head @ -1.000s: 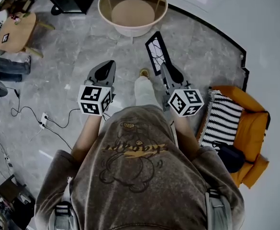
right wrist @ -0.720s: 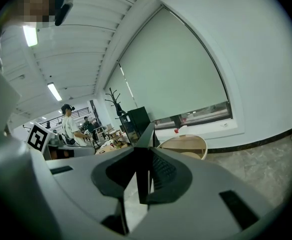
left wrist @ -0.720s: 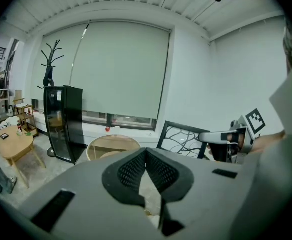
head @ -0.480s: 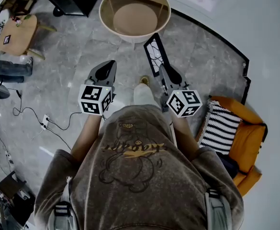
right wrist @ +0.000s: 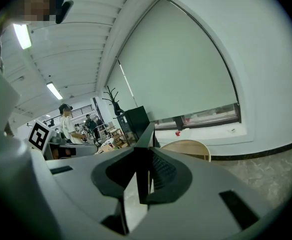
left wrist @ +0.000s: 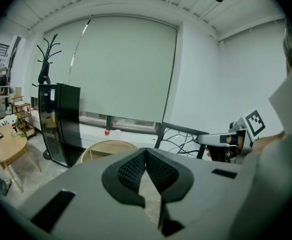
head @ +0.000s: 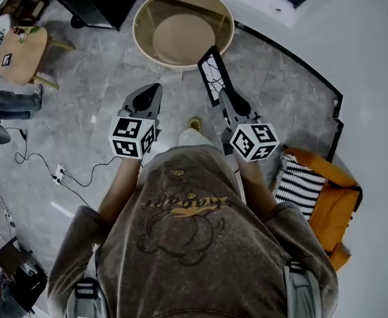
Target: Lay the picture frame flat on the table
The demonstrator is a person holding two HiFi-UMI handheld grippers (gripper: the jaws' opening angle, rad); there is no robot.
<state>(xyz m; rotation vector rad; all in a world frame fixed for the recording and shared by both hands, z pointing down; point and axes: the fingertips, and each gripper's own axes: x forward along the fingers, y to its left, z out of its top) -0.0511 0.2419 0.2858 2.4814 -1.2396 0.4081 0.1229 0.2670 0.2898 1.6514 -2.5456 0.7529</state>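
The fingers (right wrist: 161, 173) of the right gripper (head: 225, 98) are pinching the black picture frame (head: 213, 75) by its lower edge, carrying it upright in the air, while the left gripper (head: 151, 91) is keeping its fingers pressed together, empty. The round desk (head: 140, 42) is sitting closer than a second ago, with the frame's top nearing its near edge, so the laying down likely follows.

no legible text anywhere, script print on sweatshirt (head: 184, 204) too stylised to read, left marker cube (head: 132, 138) and right marker cube (head: 255, 142) carry only black-white square codes, no numbers or brand marks readable
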